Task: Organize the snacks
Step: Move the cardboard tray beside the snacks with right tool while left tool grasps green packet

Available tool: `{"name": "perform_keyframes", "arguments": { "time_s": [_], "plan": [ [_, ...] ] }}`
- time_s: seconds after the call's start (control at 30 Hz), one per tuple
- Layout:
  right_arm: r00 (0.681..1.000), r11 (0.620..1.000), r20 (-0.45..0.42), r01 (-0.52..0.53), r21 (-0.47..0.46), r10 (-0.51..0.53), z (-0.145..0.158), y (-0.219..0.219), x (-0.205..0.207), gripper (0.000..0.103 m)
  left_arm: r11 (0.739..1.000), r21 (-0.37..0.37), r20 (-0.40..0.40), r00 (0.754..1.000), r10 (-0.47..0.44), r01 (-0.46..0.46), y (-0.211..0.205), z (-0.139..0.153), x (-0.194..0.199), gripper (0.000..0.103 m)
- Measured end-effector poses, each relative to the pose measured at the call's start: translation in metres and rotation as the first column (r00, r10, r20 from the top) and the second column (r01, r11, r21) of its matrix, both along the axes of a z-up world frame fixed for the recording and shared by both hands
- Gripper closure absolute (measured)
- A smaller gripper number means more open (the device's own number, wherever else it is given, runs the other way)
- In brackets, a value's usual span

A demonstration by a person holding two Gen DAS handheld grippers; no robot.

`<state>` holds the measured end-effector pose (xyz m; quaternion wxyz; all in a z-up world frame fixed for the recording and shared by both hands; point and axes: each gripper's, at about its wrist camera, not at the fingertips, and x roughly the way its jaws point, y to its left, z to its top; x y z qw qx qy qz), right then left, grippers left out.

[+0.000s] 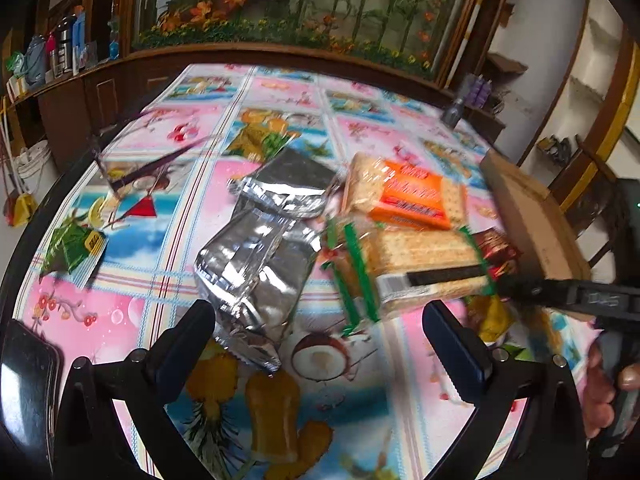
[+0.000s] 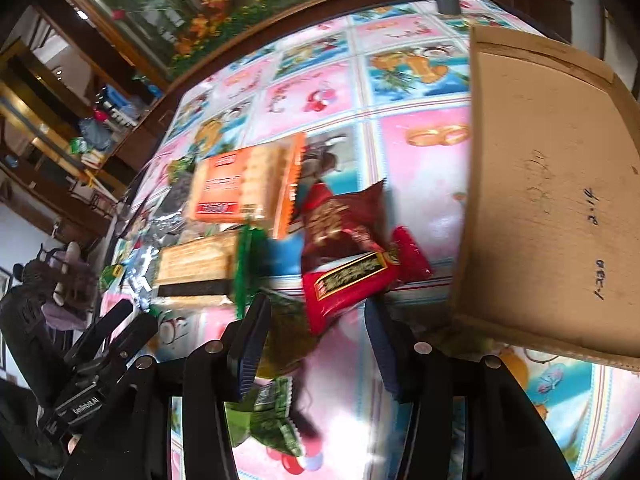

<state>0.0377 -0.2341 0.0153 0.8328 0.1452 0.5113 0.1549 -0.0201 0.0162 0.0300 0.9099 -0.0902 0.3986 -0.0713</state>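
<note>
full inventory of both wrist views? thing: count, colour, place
silver foil snack bags: two, silver, table centre, overlapping
orange-label cracker pack: one, orange, behind green-trimmed pack
green-trimmed cracker pack: one, tan and green, mid table
dark red snack pouch: one, maroon, beside the box
red wrapped snack bar: one, red, ahead of the right claw
small green snack packets: one at the right claw, another far left
flat cardboard box: one, brown, tilted at the right
patterned tablecloth: one, pink and blue
left claw: open, empty
right claw: open, green packet between fingers
hand: one, on right claw's handle
</note>
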Motion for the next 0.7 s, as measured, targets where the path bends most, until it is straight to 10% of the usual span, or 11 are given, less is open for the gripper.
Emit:
{"name": "perform_keyframes", "arguments": {
  "time_s": [0.27, 0.33, 0.5, 0.7],
  "plan": [
    [0.995, 0.991, 0.033, 0.100, -0.089, -0.097, -0.001, -0.002, 0.012, 0.047, 0.993, 0.006, 0.184, 0.976, -0.116, 0.117, -0.021, 0.029, -0.026, 0.000],
    [0.996, 0.985, 0.069, 0.067, -0.161, -0.056, -0.001, 0.008, 0.011, 0.064, 0.983, 0.018, 0.199, 0.963, -0.182, 0.182, -0.033, 0.031, -0.031, 0.000],
    [0.996, 0.985, 0.068, -0.040, -0.167, 0.052, -0.003, 0.010, 0.002, 0.092, 0.914, 0.024, 0.146, 0.903, -0.403, 0.404, -0.067, 0.025, -0.039, 0.000],
    [0.992, 0.995, 0.103, -0.060, -0.075, 0.068, 0.005, -0.010, -0.021, 0.096, 0.854, 0.127, 0.039, 0.858, -0.512, 0.504, -0.114, 0.011, -0.041, 0.000]
  ]
}}
